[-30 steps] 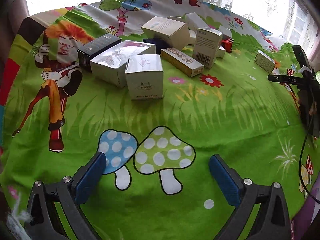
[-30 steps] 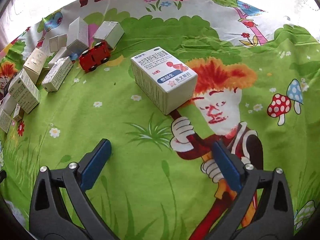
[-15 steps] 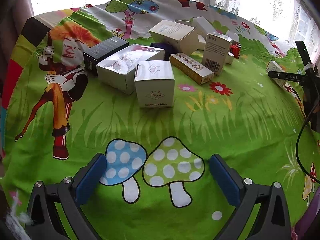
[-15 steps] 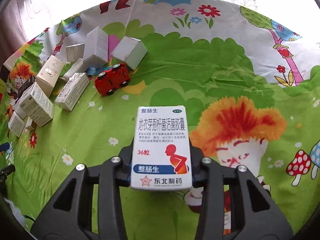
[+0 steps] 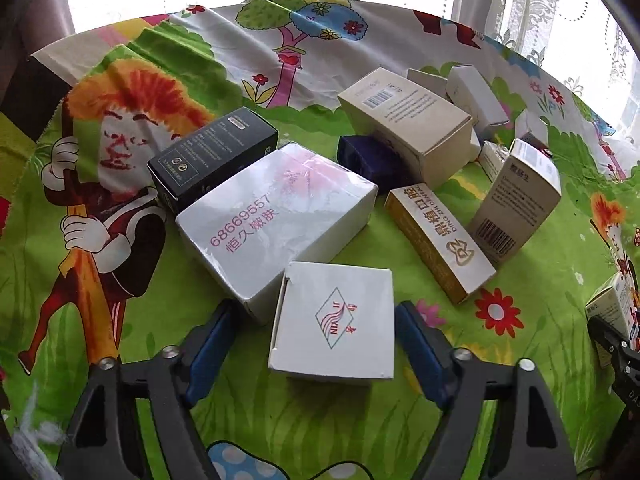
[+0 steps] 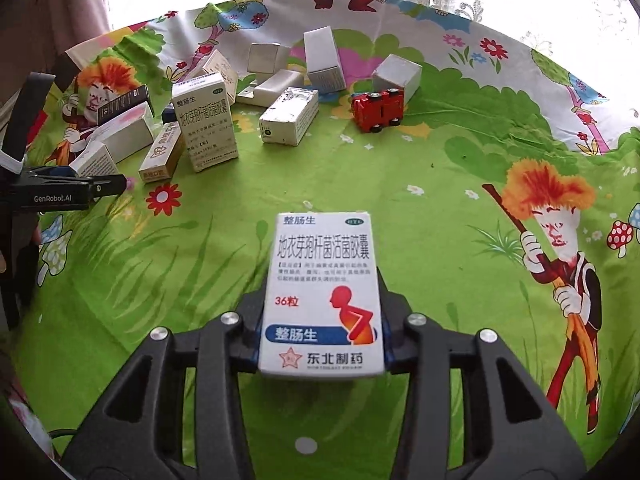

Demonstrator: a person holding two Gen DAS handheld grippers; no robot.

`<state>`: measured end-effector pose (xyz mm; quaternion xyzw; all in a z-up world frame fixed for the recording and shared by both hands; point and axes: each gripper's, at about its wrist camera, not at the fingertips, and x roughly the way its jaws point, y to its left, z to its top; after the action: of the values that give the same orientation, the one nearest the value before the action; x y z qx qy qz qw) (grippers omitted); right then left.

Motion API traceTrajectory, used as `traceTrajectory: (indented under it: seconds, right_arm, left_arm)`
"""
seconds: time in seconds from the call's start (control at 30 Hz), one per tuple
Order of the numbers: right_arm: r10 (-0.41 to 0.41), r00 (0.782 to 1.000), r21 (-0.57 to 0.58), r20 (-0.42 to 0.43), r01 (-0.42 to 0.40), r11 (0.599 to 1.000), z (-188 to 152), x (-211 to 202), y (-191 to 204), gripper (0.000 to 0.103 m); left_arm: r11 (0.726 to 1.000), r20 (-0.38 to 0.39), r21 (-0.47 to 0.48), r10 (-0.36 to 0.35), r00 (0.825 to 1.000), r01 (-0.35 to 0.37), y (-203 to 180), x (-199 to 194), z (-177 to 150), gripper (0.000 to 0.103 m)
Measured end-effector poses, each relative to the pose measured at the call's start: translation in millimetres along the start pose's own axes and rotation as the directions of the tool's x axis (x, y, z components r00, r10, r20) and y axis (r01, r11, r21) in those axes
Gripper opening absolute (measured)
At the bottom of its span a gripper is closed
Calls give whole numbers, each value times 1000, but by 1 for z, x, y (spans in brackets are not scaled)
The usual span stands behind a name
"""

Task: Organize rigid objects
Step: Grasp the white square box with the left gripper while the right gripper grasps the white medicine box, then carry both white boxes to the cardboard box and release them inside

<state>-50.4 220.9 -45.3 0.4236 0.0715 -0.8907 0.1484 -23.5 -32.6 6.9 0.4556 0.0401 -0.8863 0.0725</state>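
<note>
My left gripper (image 5: 316,344) is open, its blue pads either side of a small white box with a red diamond logo (image 5: 334,320), not touching it. Behind that box lie a large white box with pink print (image 5: 276,216), a black box (image 5: 212,160), a yellow-sided box (image 5: 438,240), a tan box (image 5: 408,124) and an upright medicine box (image 5: 516,200). My right gripper (image 6: 320,344) is shut on a white and blue medicine box (image 6: 322,292), held above the cloth. The left gripper also shows in the right wrist view (image 6: 64,192).
A cartoon-print green cloth (image 6: 420,184) covers the table. A red toy car (image 6: 378,110) lies on its side among several white boxes (image 6: 322,60) at the back. A matching upright medicine box (image 6: 206,120) stands in the pile. Lace curtains hang behind.
My left gripper has moved forward until its open fingers flank the small white box. My right gripper stays shut on the medicine box and has carried it back and to the left.
</note>
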Motion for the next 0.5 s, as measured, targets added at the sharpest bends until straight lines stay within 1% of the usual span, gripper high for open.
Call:
traceTrajectory:
  seconds: [0.07, 0.1, 0.17, 0.23, 0.27, 0.33, 0.43, 0.5]
  right_arm:
    - [-3, 1000, -2, 2, 3, 1000, -1, -1, 3, 47]
    - [-6, 1000, -5, 2, 6, 1000, -1, -1, 3, 47]
    - [-3, 1000, -3, 2, 3, 1000, -2, -2, 3, 47]
    - [3, 1000, 4, 3, -3, 1000, -2, -3, 2, 47]
    - [4, 1000, 4, 3, -4, 1000, -2, -3, 2, 47]
    - [3, 1000, 3, 3, -3, 1000, -2, -3, 2, 47]
    - [4, 1000, 4, 3, -4, 1000, -2, -3, 2, 47]
    - [-2, 1000, 0, 3, 2, 1000, -2, -3, 3, 46]
  left_arm:
    - [999, 1, -13, -46, 999, 46, -1, -11, -11, 41]
    - [999, 10, -17, -46, 999, 47, -1, -17, -19, 41]
    - [1000, 38, 24, -14, 999, 13, -5, -28, -37, 41]
    - [999, 66, 45, -16, 998, 13, -4, -37, -50, 41]
    - [999, 64, 33, -32, 997, 30, 0, -39, -53, 41]
    - [999, 65, 14, -39, 997, 38, 5, -39, -50, 41]
    - [1000, 65, 29, -13, 998, 11, 4, -35, -48, 41]
    - [1000, 64, 26, -16, 998, 14, 4, -34, -49, 42]
